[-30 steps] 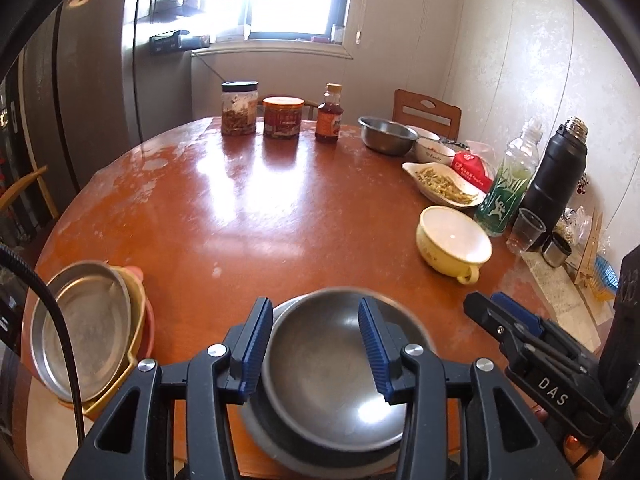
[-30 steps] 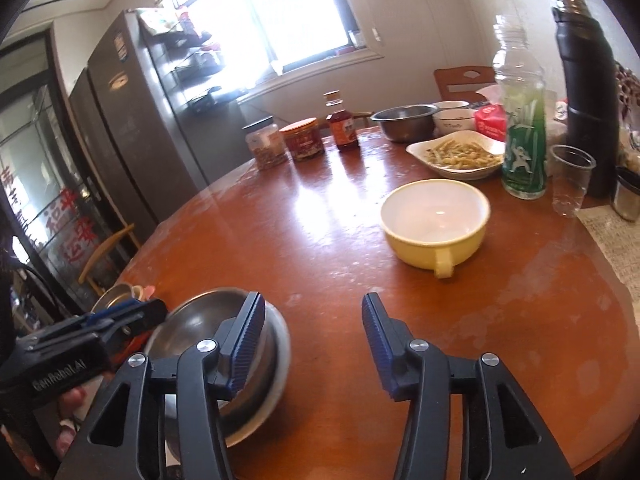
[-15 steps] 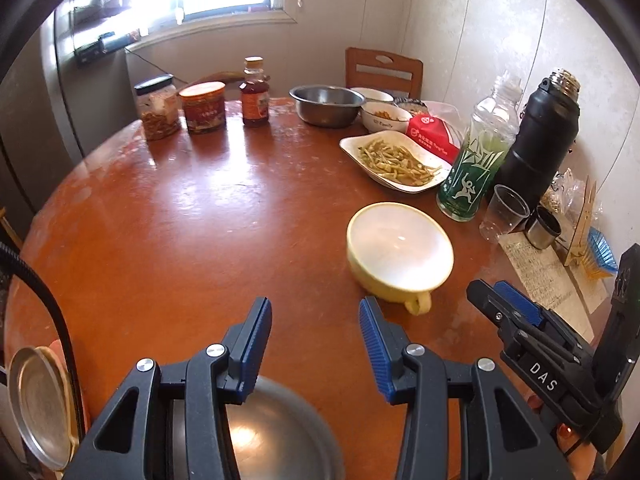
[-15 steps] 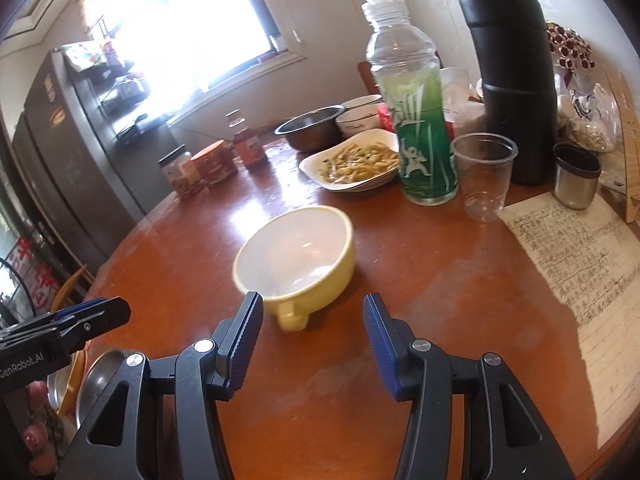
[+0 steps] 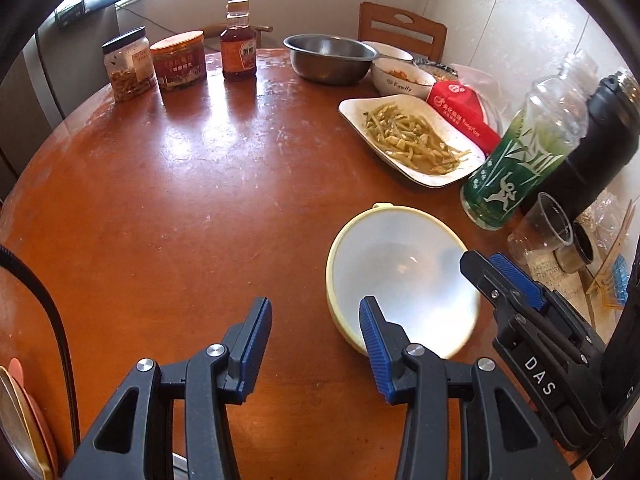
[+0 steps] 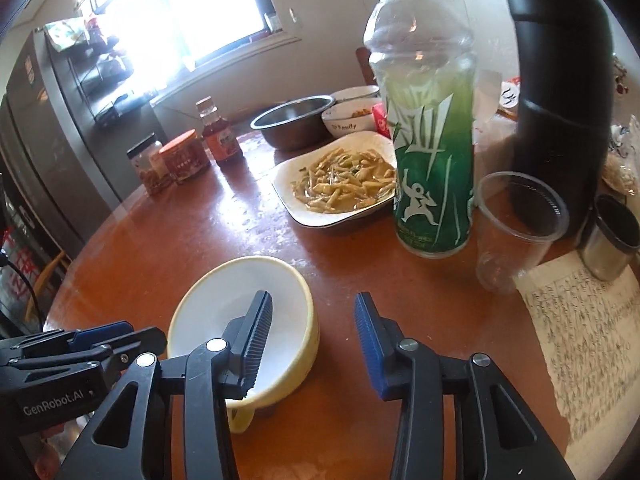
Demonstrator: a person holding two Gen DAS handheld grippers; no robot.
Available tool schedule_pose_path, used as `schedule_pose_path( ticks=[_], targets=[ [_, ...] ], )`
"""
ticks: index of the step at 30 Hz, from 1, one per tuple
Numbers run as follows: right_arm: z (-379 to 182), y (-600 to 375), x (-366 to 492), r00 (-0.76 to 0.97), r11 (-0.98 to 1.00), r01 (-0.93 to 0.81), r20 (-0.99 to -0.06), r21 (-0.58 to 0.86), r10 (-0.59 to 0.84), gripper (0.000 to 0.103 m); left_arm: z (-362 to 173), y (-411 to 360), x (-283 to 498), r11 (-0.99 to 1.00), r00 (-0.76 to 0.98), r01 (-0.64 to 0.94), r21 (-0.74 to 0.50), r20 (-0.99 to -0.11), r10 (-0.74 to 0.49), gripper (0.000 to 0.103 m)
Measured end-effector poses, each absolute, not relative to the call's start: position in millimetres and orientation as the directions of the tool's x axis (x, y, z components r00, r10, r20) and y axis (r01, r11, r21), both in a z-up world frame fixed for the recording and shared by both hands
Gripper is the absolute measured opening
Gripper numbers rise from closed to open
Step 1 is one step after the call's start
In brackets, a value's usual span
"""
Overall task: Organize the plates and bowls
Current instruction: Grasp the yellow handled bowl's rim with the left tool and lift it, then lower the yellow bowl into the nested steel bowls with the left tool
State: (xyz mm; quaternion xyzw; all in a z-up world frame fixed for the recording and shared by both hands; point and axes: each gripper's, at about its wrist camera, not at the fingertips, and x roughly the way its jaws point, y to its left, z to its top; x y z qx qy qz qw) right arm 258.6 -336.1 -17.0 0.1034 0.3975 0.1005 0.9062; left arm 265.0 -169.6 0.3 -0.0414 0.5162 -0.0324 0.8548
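A yellow bowl with a white inside and a small handle stands upright on the round brown table. My right gripper straddles the right wall of the yellow bowl. Its left finger is inside the bowl and its right finger is outside, a gap away from the wall; the jaws are closing. My left gripper stands open over bare table just left of the bowl, its right finger overlapping the near rim. A stack of plates shows at the lower left edge.
Behind the bowl are a white dish of food, a green bottle, a black flask, a clear plastic cup and a written sheet of paper. A steel bowl, a white bowl and jars line the far edge.
Both grippers have moved right across the table, from the steel bowl stack to the yellow bowl. The right gripper's jaws have narrowed, and its left finger now sits inside the bowl.
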Motion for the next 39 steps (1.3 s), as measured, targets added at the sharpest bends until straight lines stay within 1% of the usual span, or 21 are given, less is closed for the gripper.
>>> schedule_pose_path(
  ticks=[3, 6, 8, 9, 10, 11, 12, 15, 19, 21, 34, 39],
  targets=[
    [-24.9, -332.0, 267.2, 0.645, 0.958, -0.113, -0.714, 0.262, 0.271, 0.038, -9.5, -170.6, 272.7, 0.994, 0.432, -0.008, -0.111, -0.897, -0.097, 0.046],
    [-33.3, -329.3, 271.8, 0.620, 0.953, -0.124, -0.729, 0.276, 0.292, 0.033, -20.0, -174.5, 277.6, 0.993, 0.396, -0.006, -0.120, -0.912, -0.108, 0.046],
    [-37.3, -327.6, 272.2, 0.611, 0.951, -0.133, -0.732, 0.281, 0.302, 0.028, -24.5, -176.2, 278.5, 0.990, 0.383, 0.000, -0.140, -0.915, -0.129, 0.042],
    [-39.3, -326.1, 272.1, 0.606, 0.950, -0.137, -0.735, 0.279, 0.303, 0.026, -25.8, -176.7, 278.6, 0.988, 0.376, 0.004, -0.153, -0.915, -0.143, 0.039],
    [-40.6, -323.9, 271.7, 0.601, 0.946, -0.154, -0.734, 0.284, 0.318, 0.022, -26.3, -177.7, 278.4, 0.988, 0.372, 0.007, -0.157, -0.916, -0.148, 0.034],
    [-40.7, -321.3, 270.6, 0.599, 0.946, -0.165, -0.734, 0.280, 0.321, 0.020, -26.4, -179.1, 277.5, 0.988, 0.371, 0.013, -0.156, -0.916, -0.150, 0.030],
    [-39.7, -318.5, 269.0, 0.601, 0.948, -0.172, -0.734, 0.267, 0.316, 0.020, -26.6, -181.3, 276.7, 0.988, 0.369, 0.025, -0.153, -0.917, -0.152, 0.022],
    [-35.8, -314.7, 262.6, 0.610, 0.950, -0.185, -0.729, 0.251, 0.311, 0.020, -26.1, -180.2, 273.6, 0.989, 0.373, 0.023, -0.144, -0.917, -0.142, 0.022],
    [-28.8, -316.3, 255.5, 0.608, 0.940, -0.185, -0.717, 0.287, 0.340, 0.020, -16.3, -171.6, 263.2, 0.983, 0.393, 0.017, -0.183, -0.903, -0.175, 0.022],
    [-22.4, -314.9, 250.0, 0.615, 0.936, -0.190, -0.707, 0.297, 0.349, 0.020, -5.7, -168.2, 253.7, 0.984, 0.420, 0.020, -0.177, -0.892, -0.169, 0.022],
    [38.6, -271.3, 198.6, 0.681, 0.897, -0.302, -0.585, 0.322, 0.440, 0.020, 44.4, -110.3, 189.3, 0.975, 0.555, -0.008, -0.223, -0.812, -0.181, 0.022],
    [53.5, -242.6, 178.7, 0.685, 0.882, -0.355, -0.555, 0.311, 0.472, 0.020, 61.3, -82.2, 158.4, 0.976, 0.612, -0.031, -0.217, -0.776, -0.153, 0.022]
  ],
)
